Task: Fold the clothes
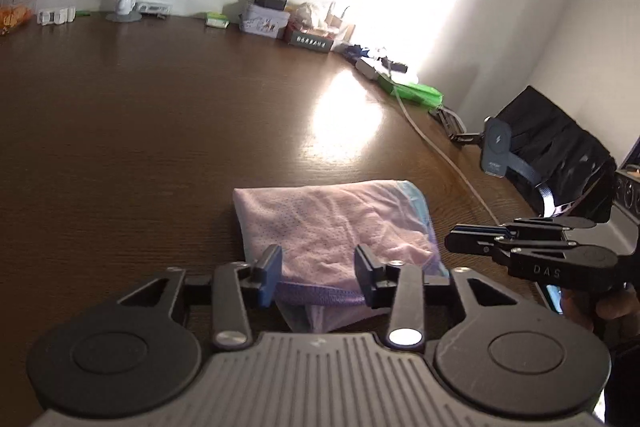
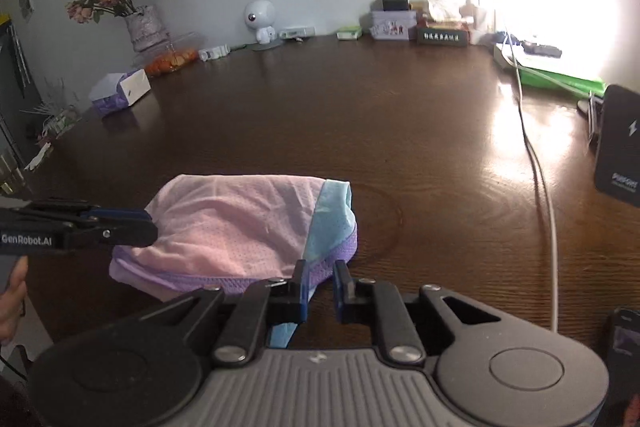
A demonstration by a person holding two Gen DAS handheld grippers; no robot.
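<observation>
Clothes point(image 1: 336, 227), pink w/ a blue side & purple band, lie folded in a small pile on the brown table point(image 1: 140, 147), right in front of our two tools. Our left gripper point(image 1: 318, 273) is let go: fingers spread wide, purple band between them but the pads don't press it. Our right gripper point(image 2: 320, 287) is parted just a bit at the pile's right corner, nothing pinched. A white cable point(image 2: 548, 219) runs well off to the right of it.
</observation>
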